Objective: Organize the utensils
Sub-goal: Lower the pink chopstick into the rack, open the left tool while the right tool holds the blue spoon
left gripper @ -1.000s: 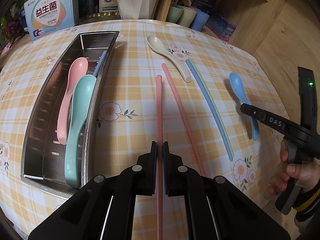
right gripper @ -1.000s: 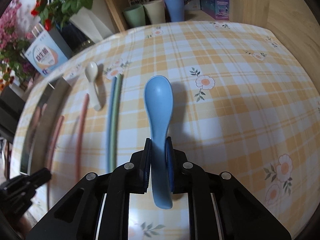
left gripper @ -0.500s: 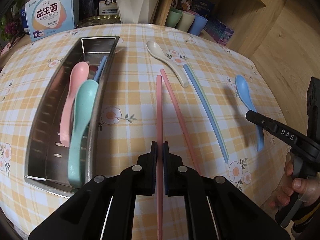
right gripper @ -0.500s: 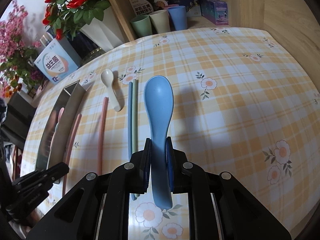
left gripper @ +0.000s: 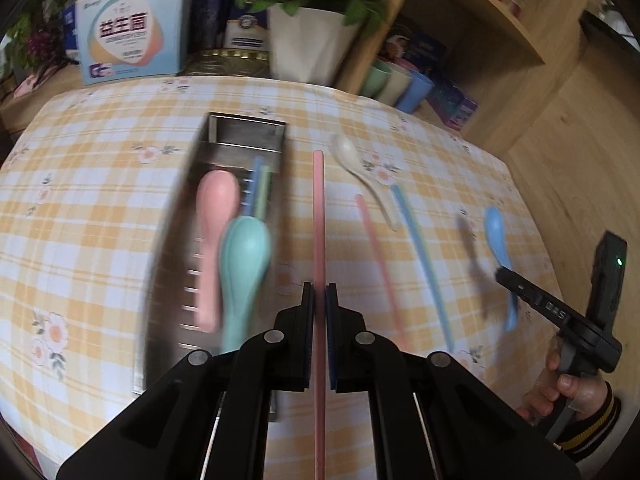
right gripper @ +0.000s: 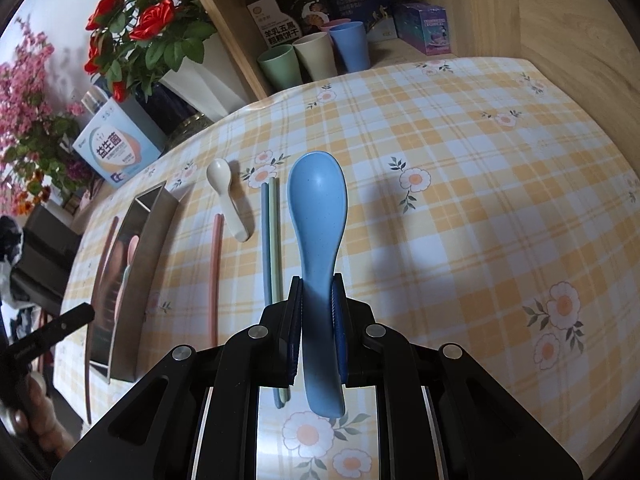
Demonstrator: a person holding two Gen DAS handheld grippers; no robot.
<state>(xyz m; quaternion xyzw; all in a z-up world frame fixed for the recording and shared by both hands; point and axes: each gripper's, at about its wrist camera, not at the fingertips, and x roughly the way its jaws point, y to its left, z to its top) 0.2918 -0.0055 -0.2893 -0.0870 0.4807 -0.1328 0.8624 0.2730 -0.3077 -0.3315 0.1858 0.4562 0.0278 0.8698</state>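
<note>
Blurred steel tray [left gripper: 224,136]; left tool [left gripper: 319,304] clamps pink chopstick [left gripper: 318,208], right tool [right gripper: 316,300] clamps blue spoon [right gripper: 318,200].

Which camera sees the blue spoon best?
The right wrist view. The blue spoon fills the middle of that picture, sharp and close, with the right gripper shut on its handle. In the left wrist view the same spoon is small, blurry and far off to the right, partly behind the right gripper.

At the top of the right wrist view, a wooden shelf [right gripper: 460,8] holds boxes and three cups [right gripper: 312,56]. A white pot [right gripper: 200,76] of red flowers sits in the upper left. A yellow checked cloth [right gripper: 480,168] with flowers covers the table.
</note>
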